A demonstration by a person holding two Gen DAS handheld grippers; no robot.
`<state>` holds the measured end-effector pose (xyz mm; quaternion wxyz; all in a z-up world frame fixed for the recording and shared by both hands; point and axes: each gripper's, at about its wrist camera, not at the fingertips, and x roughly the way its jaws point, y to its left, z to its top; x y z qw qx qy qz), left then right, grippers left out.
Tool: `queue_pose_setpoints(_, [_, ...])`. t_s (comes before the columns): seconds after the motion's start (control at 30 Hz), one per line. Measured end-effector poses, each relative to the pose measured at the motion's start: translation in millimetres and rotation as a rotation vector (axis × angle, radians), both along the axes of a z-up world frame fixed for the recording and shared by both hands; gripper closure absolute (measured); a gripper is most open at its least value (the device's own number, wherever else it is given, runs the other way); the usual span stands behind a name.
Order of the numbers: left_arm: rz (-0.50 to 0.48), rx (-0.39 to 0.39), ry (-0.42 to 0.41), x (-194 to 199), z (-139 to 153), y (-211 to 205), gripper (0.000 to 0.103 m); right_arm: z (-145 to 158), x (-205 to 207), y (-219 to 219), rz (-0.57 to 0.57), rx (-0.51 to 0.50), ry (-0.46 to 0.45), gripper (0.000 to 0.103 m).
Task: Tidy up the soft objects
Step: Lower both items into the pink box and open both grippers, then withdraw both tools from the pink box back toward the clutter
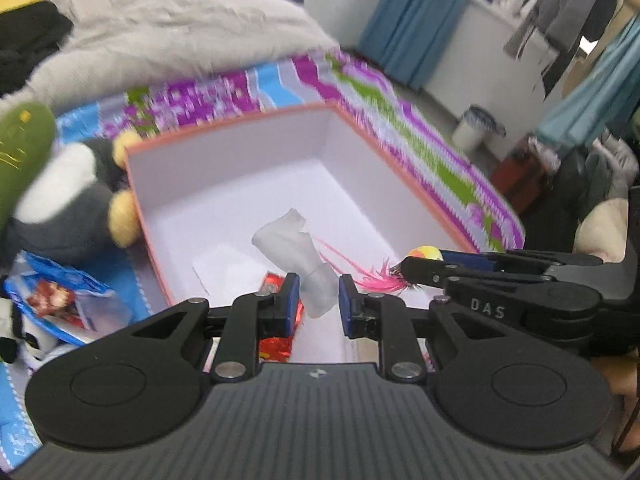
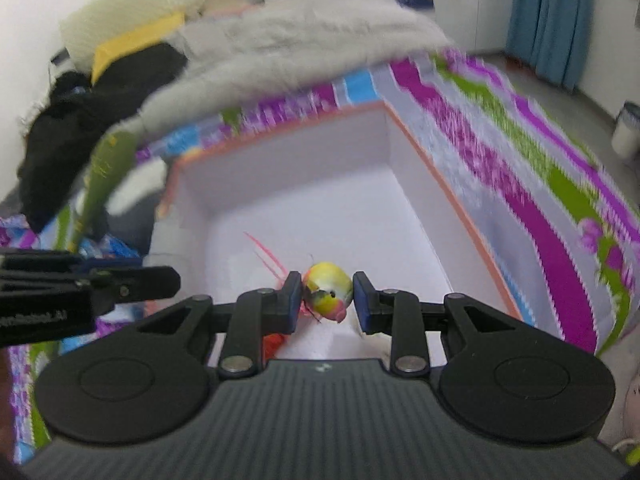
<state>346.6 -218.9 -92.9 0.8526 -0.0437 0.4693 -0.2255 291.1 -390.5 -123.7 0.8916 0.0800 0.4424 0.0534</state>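
Note:
An open white box with an orange rim point(image 1: 224, 128) sits on a striped bedspread; it also shows in the right wrist view point(image 2: 444, 196). My left gripper point(image 1: 319, 300) is over the box's near end, its jaws close around a translucent white soft object point(image 1: 296, 252); contact is unclear. My right gripper point(image 2: 327, 300) is shut on a small yellow-green toy bird with pink feathers point(image 2: 326, 292) and holds it over the box. The bird and right gripper show at the right in the left wrist view point(image 1: 424, 258). A red foil packet point(image 1: 280, 320) lies in the box.
A grey-and-white plush with yellow feet point(image 1: 68, 204) and a green plush point(image 1: 20, 152) lie left of the box. A blue snack bag point(image 1: 60, 296) lies at the near left. A grey fur blanket point(image 1: 180, 28) covers the far bed. A waste bin point(image 1: 474, 128) stands on the floor.

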Motion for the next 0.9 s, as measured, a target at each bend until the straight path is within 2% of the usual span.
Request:
queue_pose_setpoints(0.13, [-0.013,0.021,0.047,11,-19,-13,0.078,-24,7,-7,-0.015,-0.015,0.057,0.071])
queue_pose_setpoints(0.27, [-0.016,0.026,0.067,15,-27,-20,0.078,-31,7,-11,-0.016,-0.002,0.071,0.071])
queue_pose_setpoints(0.43, [-0.01,0.039,0.061,14,-26,-22,0.067,-30,7,-13,-0.02,-0.006,0.063,0.07])
queue_pose_setpoints(0.53, [-0.008,0.023,0.049,11,-20,-17,0.062,-26,6,-16,-0.029,-0.009,0.051,0.056])
queue_pose_setpoints(0.57, [-0.005,0.015,0.04,9,-17,-14,0.059,-24,4,-16,-0.031,-0.008,0.038,0.056])
queue_pose_setpoints(0.7, [0.001,0.005,-0.014,-5,0,-4,0.059,-12,-8,-20,-0.05,0.015,-0.015,0.056])
queue_pose_setpoints(0.9, [0.004,0.034,-0.167,-48,35,16,0.059,15,-43,-16,-0.056,0.017,-0.158,0.056])
